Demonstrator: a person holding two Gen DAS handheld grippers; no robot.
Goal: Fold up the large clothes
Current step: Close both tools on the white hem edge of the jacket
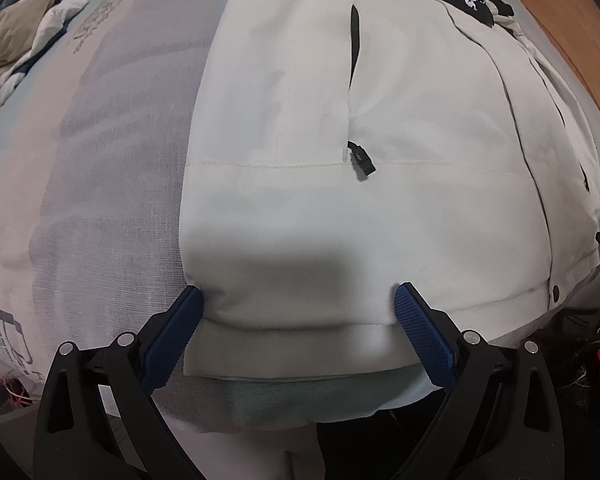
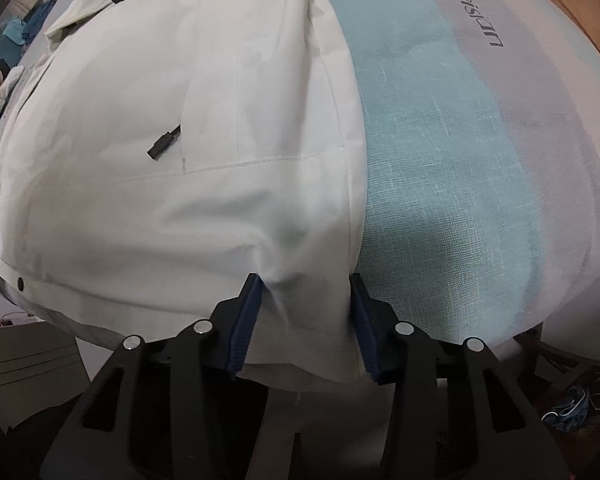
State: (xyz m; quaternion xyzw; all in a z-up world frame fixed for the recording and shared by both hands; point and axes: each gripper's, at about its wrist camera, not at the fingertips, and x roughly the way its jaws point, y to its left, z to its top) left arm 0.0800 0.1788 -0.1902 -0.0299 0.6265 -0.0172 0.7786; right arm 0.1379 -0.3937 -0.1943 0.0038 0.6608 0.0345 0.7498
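Observation:
A large white jacket with a black collar panel lies front up on the bed, its hem toward me. My left gripper stands open and wide over the hem's left corner. One blue pad is at the jacket's side edge, the other on the hem. In the right wrist view the same jacket fills the left half. My right gripper points down at the hem's right corner, jaws partly apart, with a hump of white fabric between the pads. The fabric puckers at the left pad.
The bed sheet is pale blue and lilac with printed lettering. Loose clothes are piled at the far left of the bed. A wooden floor shows beyond the right side. Dark clutter lies below the bed's near edge.

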